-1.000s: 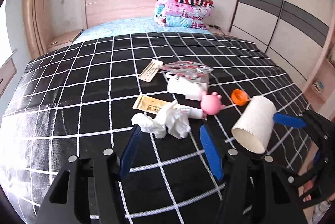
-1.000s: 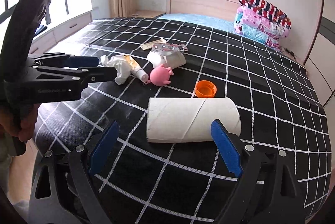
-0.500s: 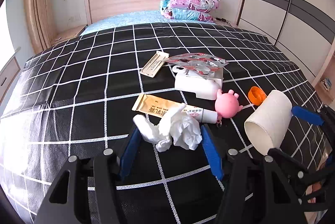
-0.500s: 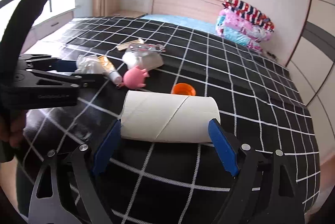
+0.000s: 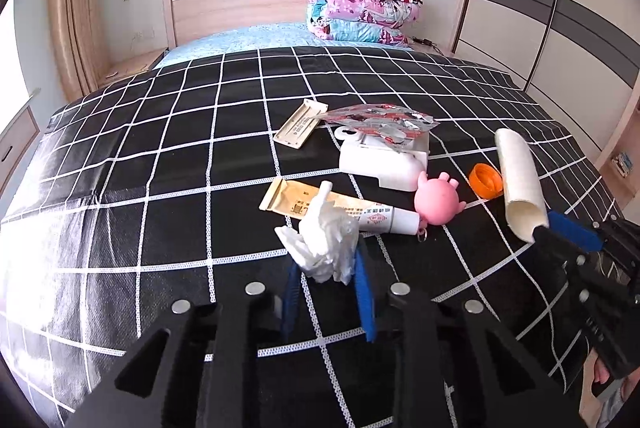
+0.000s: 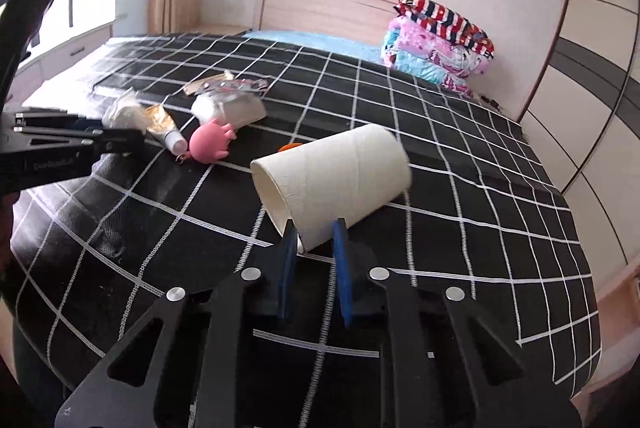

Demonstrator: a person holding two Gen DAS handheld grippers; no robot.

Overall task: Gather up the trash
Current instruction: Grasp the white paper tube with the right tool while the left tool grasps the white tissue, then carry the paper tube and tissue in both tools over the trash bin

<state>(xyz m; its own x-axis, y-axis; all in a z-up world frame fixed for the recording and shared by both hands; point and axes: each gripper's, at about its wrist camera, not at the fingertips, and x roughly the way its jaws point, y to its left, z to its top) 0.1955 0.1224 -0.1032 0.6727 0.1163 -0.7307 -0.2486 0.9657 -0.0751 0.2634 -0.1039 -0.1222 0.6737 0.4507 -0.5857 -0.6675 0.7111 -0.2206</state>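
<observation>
Left tongs (image 5: 326, 282): just closed, pinching crumpled tissue (image 5: 326, 242) on the bed (image 5: 180, 148).
Right tongs (image 6: 314, 252): just closed, clamping the rim of the cardboard tube (image 6: 340, 176).
Nearby: pink pig toy (image 5: 436, 202), orange cap (image 5: 485, 181).

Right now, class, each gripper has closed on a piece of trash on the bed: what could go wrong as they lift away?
1. The right gripper, whose jaws have just been closing, pinches only the rim of the cardboard tube; it may crush or swing loose.
2. The left gripper squeezes the crumpled tissue, which lies against the ointment tube and might drag it.
</observation>
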